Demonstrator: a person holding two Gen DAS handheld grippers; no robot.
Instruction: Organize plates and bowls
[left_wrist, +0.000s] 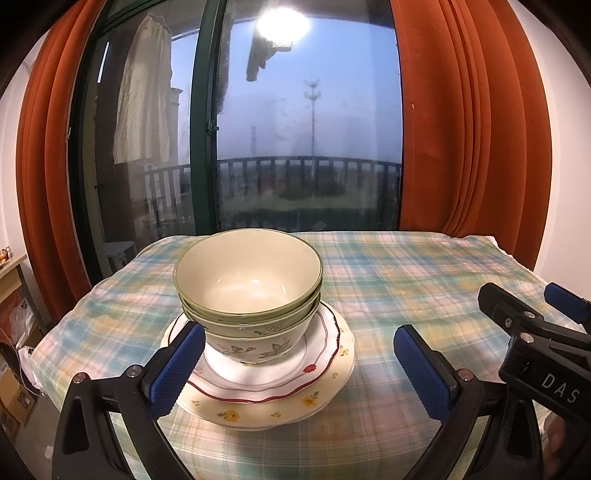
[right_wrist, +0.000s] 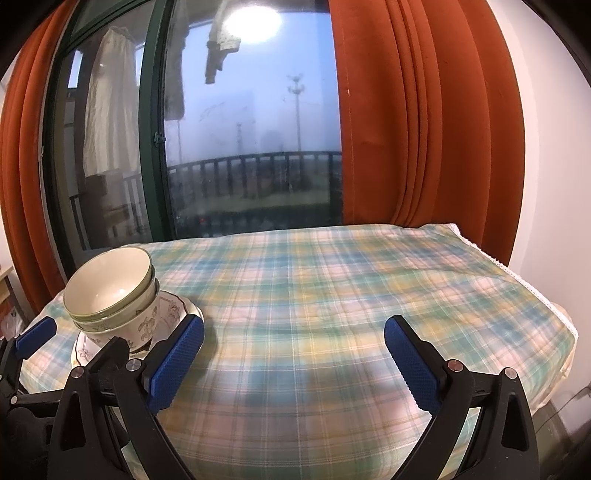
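Stack of bowls (left_wrist: 248, 291) nested, upright, sits on red-rimmed plate (left_wrist: 321, 363), which rests on larger yellow-flower plate (left_wrist: 314, 398). Whole stack on left part of tabletop, on plaid cloth (left_wrist: 406, 288). Left gripper (left_wrist: 299, 369) hovers just before stack, jaws spread wide, empty, blue pads (left_wrist: 177, 369) flanking plates' near edge. Right gripper (right_wrist: 293, 365) off to right over bare cloth, jaws also wide apart, holding nothing. Orange curtains (left_wrist: 461, 129) frame window (left_wrist: 306, 129) behind tabletop.
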